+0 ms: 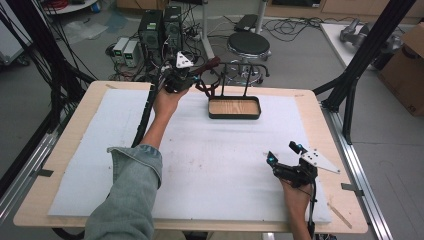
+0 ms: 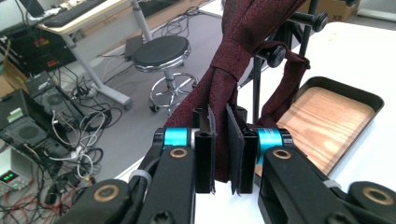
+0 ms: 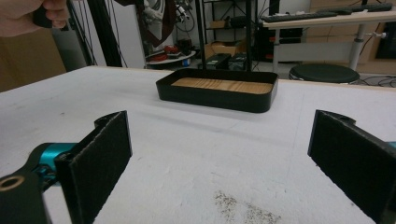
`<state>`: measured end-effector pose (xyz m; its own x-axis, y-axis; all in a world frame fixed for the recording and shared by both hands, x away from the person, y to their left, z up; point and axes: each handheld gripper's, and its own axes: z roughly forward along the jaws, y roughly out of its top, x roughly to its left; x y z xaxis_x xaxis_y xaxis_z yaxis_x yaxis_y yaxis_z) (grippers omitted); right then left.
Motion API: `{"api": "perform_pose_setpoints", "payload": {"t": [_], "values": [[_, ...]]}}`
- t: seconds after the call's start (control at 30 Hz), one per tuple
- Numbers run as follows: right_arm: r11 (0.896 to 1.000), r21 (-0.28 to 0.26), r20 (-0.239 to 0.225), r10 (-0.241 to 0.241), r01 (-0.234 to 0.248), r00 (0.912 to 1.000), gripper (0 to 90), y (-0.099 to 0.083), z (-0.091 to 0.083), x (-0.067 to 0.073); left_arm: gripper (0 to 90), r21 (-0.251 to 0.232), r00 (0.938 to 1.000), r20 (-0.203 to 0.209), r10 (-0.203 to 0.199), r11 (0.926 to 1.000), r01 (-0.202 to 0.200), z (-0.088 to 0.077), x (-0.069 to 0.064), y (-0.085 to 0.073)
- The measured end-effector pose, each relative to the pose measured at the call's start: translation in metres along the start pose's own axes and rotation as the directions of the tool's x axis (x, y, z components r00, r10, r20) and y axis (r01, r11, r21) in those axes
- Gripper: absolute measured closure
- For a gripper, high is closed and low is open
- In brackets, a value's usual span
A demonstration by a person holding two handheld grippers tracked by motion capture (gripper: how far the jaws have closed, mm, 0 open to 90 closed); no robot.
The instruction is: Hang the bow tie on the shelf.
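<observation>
Table [image 1: 65, 150]: pale wooden top, largely covered by a white mat [image 1: 220, 150], taking up the middle and lower part of the high view.

Tray [image 1: 234, 107]: black rim, wooden floor, upper centre of the high view, on the mat near the table's far edge. In the right gripper view it sits at upper centre, beyond the jaws.

Rack [image 1: 245, 75]: thin black metal stand rising from the tray's far side, with knobbed pegs at the top.

Necktie [image 2: 243, 60]: dark red cloth, draped over a rack peg and hanging down left of the tray. In the left gripper view it runs from top centre down into the jaws; a second end hangs to the right, over the tray's edge.

Left gripper [image 2: 220, 149]: upper centre-left of the high view, held up at the far table edge beside the rack. Jaws narrow, pads closed onto the necktie's lower length.

Right gripper [image 1: 284, 154]: lower right of the high view, low over the mat, well apart from tray and necktie. Jaws wide, nothing between them; bare mat shows in the gap.

Stool [image 1: 248, 45]: round black seat, top centre of the high view, on the floor behind the table.

Cardboard box [image 1: 407, 70]: right edge of the high view, on the floor.
</observation>
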<state>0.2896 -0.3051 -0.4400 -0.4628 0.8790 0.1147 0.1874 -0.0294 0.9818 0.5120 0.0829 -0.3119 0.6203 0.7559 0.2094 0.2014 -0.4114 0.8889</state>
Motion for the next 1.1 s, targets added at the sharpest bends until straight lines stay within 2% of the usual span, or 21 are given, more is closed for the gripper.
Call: {"api": "perform_pose_setpoints", "payload": {"t": [0.1, 0.2, 0.73, 1.1], "values": [[1.0, -0.001, 0.0, 0.0, 0.0, 1.0, 5.1, 0.0, 0.0, 0.0, 81.5, 0.025, 0.9998, -0.019, 0.008, 0.9997, -0.008, 0.002, -0.001, -0.001], [1.0, 0.0, 0.0, -0.002, 0.002, 1.0, 5.1, 0.0, 0.0, 0.0, 81.4, 0.032, 0.9999, -0.013, -0.006, 0.9995, 0.007, 0.005, -0.001, -0.006], [1.0, 0.002, -0.001, -0.005, 0.005, 1.0, 5.1, 0.0, 0.0, 0.0, 79.5, 0.062, 0.9995, 0.002, -0.03, 0.9976, 0.03, 0.016, -0.005, -0.027], [1.0, 0.001, -0.002, -0.005, 0.005, 1.0, 5.1, 0.0, 0.0, 0.0, 76.8, 0.067, 0.9994, 0.015, -0.032, 0.9973, 0.031, 0.018, -0.004, -0.03]]}}
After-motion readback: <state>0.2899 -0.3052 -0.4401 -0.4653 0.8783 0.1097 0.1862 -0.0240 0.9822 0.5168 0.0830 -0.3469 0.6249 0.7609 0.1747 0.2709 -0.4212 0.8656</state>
